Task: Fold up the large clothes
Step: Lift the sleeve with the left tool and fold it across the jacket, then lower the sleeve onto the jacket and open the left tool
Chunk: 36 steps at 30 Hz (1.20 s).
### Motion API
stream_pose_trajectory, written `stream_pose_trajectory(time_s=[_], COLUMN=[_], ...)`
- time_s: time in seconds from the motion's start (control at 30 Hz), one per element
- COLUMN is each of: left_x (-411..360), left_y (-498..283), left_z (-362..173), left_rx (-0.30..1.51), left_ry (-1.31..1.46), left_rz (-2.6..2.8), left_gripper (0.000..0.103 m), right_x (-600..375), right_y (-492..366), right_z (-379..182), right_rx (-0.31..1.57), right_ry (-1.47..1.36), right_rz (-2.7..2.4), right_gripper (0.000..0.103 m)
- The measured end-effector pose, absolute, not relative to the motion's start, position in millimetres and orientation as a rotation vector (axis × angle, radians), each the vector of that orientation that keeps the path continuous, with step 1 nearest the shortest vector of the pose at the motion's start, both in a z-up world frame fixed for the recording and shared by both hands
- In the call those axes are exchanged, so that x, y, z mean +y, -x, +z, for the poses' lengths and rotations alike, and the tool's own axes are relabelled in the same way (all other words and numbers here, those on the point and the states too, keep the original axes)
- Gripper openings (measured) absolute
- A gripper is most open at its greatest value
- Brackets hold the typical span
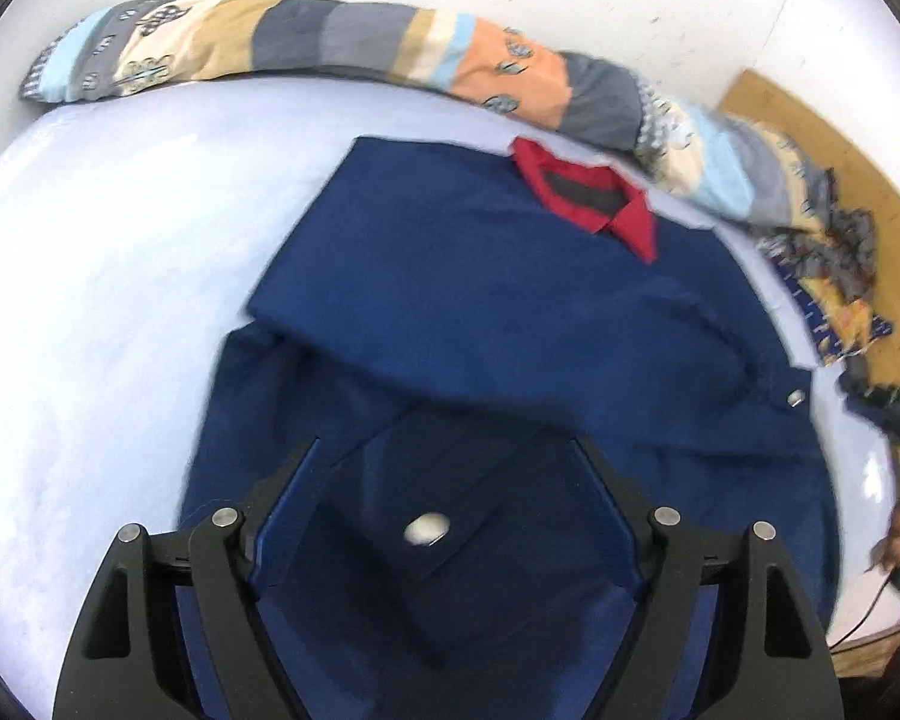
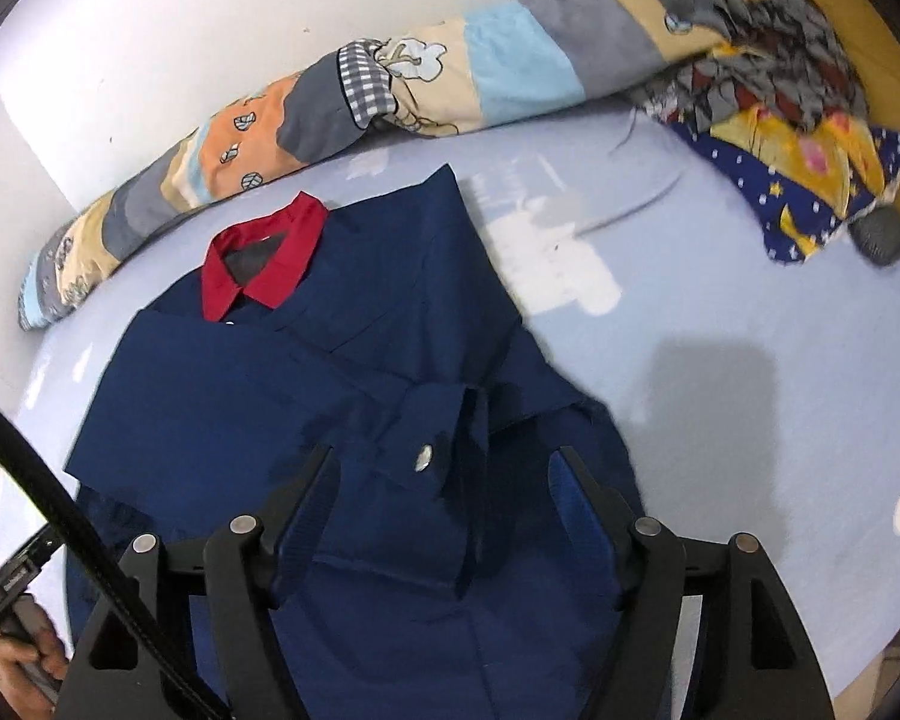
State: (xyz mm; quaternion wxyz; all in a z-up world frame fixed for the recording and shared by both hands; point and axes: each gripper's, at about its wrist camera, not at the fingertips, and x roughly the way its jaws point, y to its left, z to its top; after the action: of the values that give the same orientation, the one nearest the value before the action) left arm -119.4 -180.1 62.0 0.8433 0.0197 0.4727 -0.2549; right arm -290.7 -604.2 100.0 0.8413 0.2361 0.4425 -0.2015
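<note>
Lying flat on the pale blue bedsheet [image 2: 720,312], the navy blue shirt with a red collar [image 1: 510,312] has both sleeves folded across its front; the left gripper [image 1: 447,468] and right gripper [image 2: 444,474] hover over it, jaws wide, gripping nothing.

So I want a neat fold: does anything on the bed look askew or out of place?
The navy shirt lies flat, sleeves folded in. Only the crumpled clothes heaped at the bed's far corner look untidy.
</note>
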Motion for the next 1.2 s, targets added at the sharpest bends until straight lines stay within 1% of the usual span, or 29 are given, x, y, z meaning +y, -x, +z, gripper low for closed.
stream_pose_trajectory(time_s=[0.2,0.23,0.3,0.33,0.37,0.4,0.43,0.47,0.5,0.57,0.7,0.77,0.9,0.97,1.03,1.1,1.2], left_x=[-169.5,-167.5,-163.0,-162.8,-164.2,-169.4,-173.8,-179.2,-181.9,-184.4,-183.8,-183.7,-189.3,-187.5,-183.2,-177.6,-172.3], left_y=[124.3,121.9,117.2,115.8,114.8,114.5,115.1,116.0,116.3,115.8,110.8,109.2,110.8,110.4,108.2,105.7,107.0], left_z=[42.6,38.6,31.5,28.5,25.8,23.4,22.7,23.1,24.6,28.5,37.3,37.9,38.8,41.4,44.3,44.8,46.4], left_rx=[1.078,1.095,1.122,1.134,1.141,1.137,1.124,1.106,1.087,1.052,0.978,0.973,0.965,0.966,0.962,0.972,0.98], left_ry=[-0.014,0.004,0.051,0.066,0.071,0.045,0.01,-0.031,-0.047,-0.069,-0.115,-0.123,-0.187,-0.191,-0.18,-0.164,-0.148], left_rz=[-0.51,-0.509,-0.529,-0.544,-0.556,-0.557,-0.547,-0.533,-0.527,-0.513,-0.459,-0.449,-0.438,-0.43,-0.416,-0.413,-0.422], left_gripper=[0.08,0.079,0.062,0.046,0.036,0.035,0.03,0.023,0.02,0.005,0.005,0.005,0.006,0.009,0.01,0.01,0.01], right_x=[-614.7,-615.8,-618.0,-618.9,-619.5,-620.6,-621.8,-623.2,-623.8,-624.0,-620.8,-618.5,-603.5,-588.9,-584.2,-587.1,-603.5], right_y=[288.7,289.5,292.1,293.5,294.3,295.5,296.7,297.8,298.4,298.5,294.2,291.8,288.3,283.2,278.8,271.3,267.2], right_z=[83.7,84.5,87.2,88.0,88.3,89.3,90.3,91.8,93.1,93.7,89.3,89.4,105.6,112.2,107.1,86.7,37.8], right_rx=[0.967,0.965,0.952,0.948,0.945,0.942,0.936,0.929,0.925,0.923,0.947,0.951,0.898,0.872,0.88,0.953,1.145], right_ry=[-0.6,-0.603,-0.607,-0.61,-0.614,-0.619,-0.625,-0.628,-0.624,-0.608,-0.539,-0.507,-0.386,-0.329,-0.379,-0.457,-0.53], right_rz=[-0.392,-0.394,-0.406,-0.409,-0.41,-0.411,-0.413,-0.416,-0.416,-0.425,-0.439,-0.444,-0.452,-0.4,-0.319,-0.268,-0.364], right_gripper=[0.077,0.077,0.077,0.077,0.077,0.077,0.077,0.077,0.077,0.077,0.077,0.077,0.076,0.076,0.076,0.076,0.076])
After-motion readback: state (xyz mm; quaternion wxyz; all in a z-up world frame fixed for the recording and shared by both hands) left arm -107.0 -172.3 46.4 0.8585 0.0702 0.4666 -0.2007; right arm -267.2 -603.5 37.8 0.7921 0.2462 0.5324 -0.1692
